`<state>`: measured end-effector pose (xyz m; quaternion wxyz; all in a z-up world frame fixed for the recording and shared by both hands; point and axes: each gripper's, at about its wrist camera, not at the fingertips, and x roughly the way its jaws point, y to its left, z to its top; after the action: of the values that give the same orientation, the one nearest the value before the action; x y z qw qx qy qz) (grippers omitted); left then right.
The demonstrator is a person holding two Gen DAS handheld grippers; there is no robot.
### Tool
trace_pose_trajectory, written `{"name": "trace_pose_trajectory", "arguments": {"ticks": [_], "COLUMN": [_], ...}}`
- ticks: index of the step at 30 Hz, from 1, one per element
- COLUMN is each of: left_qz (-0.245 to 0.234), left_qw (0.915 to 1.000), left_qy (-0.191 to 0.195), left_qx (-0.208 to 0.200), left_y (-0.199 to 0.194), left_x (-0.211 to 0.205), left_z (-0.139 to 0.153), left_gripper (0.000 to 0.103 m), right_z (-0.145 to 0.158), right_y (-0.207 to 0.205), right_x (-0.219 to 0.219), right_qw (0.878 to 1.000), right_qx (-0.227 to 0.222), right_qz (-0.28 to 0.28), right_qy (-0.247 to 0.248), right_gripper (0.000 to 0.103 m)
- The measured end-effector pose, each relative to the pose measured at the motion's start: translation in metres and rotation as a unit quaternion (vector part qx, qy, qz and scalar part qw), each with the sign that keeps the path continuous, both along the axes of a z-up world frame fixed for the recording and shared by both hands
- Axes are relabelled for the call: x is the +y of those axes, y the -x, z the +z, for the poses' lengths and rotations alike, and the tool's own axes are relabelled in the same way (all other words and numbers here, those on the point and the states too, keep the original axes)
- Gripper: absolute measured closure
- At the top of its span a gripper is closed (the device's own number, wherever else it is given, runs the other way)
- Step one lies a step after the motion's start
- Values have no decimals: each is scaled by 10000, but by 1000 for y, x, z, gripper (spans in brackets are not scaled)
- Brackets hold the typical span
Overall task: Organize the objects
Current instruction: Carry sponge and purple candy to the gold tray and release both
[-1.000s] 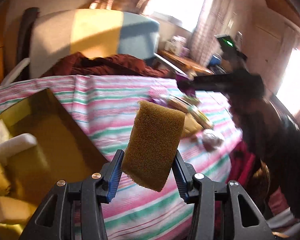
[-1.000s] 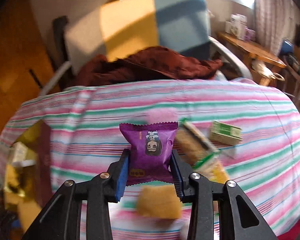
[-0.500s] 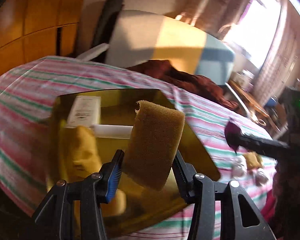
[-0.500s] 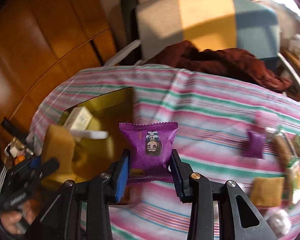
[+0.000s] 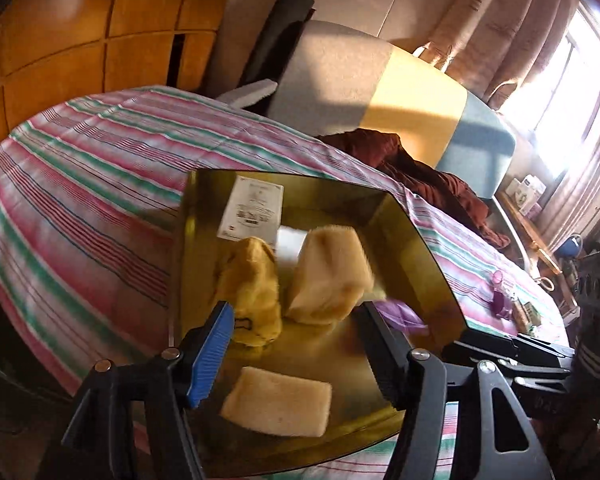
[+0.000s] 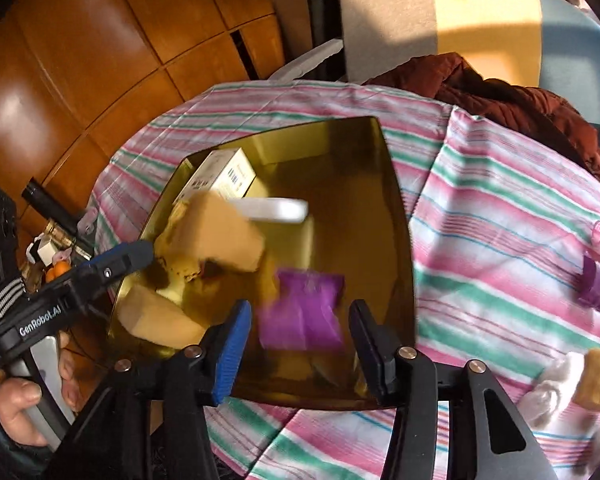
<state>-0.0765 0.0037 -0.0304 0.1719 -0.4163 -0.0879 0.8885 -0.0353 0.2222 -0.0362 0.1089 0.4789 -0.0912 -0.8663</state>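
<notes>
- A gold-toned tray (image 6: 396,216) sits on a tablecloth (image 6: 500,216) striped pink, green and white.
- A purple snack packet (image 6: 302,312), blurred, shows between black gripper jaws, one with a blue pad.
- A tan sponge (image 5: 330,276) and a pale yellow sponge (image 5: 278,402) lie in the tray beside a white box (image 6: 224,176).
- A dark red garment (image 5: 432,178) rests by a chair (image 5: 380,88) banded grey, yellow and blue.

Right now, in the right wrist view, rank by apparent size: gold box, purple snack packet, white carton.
1. Gold box, by far the largest.
2. Purple snack packet, blurred and nearer the camera, so unsure.
3. White carton, partly hidden.
</notes>
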Motion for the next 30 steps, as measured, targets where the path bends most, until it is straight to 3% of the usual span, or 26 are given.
{"name": "trace_pose_trajectory", "arguments": {"ticks": [6,10,13,16,18,23,30], "left_qz": [14,51,118,292,363,413,164], "left_qw": [9997,9987,9972,9948,9932,9918,9906], "left_qy": [178,402,565,761,867,948,1087], "left_qx": [161,321,473,612,687,756,812], "left_y": [-12,-18,-22,-26,-28,-32,-42], "left_x": [-1,5,8,9,9,10,23], "left_z": [6,14,21,26,29,30,30], "left_gripper": [38,38,38,38,38,38,38], "right_z": [-2,8,18,26,26,20,22], "right_y": [-13,-25,-34,-40,-37,-38,-55], "right_x": [-13,-23,-27,-28,-27,-18,-6], "right_qw": [9995,9954,9887,9789,9757,9831,9830], "right_qx": [110,547,980,1340,1279,1086,1258], "right_qz": [51,2,-161,-405,-546,-519,-769], "right_qy": [-293,-783,-1124,-1490,-1691,-1377,-1095], "right_gripper": [34,20,2,0,0,1,0]}}
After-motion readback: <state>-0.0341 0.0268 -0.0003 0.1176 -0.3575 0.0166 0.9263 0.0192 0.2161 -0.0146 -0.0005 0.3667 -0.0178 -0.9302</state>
